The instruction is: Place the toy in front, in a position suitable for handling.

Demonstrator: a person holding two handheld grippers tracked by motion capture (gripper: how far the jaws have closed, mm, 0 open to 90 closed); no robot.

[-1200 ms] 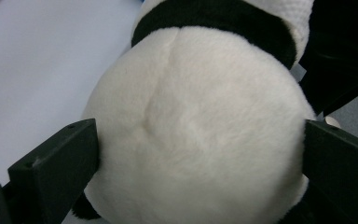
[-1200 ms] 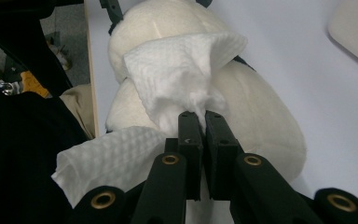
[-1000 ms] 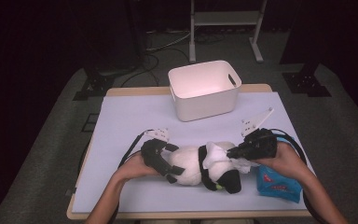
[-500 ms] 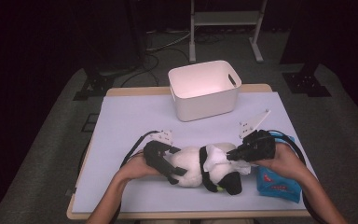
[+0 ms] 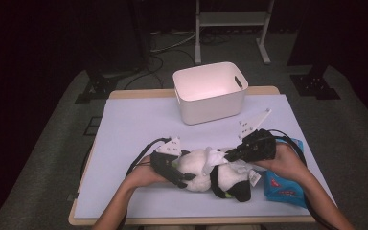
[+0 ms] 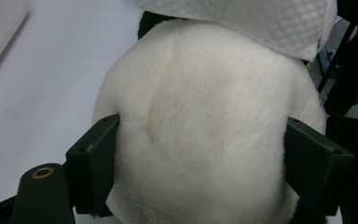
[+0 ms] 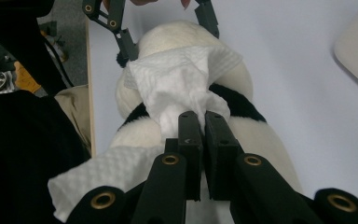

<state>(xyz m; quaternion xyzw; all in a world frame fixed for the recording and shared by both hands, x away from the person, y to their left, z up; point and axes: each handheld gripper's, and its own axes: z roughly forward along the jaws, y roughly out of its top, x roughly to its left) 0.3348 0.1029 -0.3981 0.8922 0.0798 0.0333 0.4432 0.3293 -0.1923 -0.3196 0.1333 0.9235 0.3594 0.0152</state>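
Between the left gripper [image 5: 184, 178]'s fingers [image 6: 91, 161], which have just been closing, sits the toy panda [image 5: 211, 173] on the table [image 5: 134, 129], clamped to steady it. Beyond, the right gripper [image 5: 230, 155]'s fingers, together, pinch a paper towel [image 7: 179, 88] against its back, seemingly for wiping.

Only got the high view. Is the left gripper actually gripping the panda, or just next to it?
Observer: Gripping. The left gripper has just been closing, and its jaws press into both sides of the panda, on its white fur.
Operator: Right one holding anything?
Observer: Yes. The right gripper is shut on a tissue, pinched between its jaws.
Operator: Is the tissue on the panda?
Observer: It drapes over the white fur, reaching towards the left gripper's jaws.
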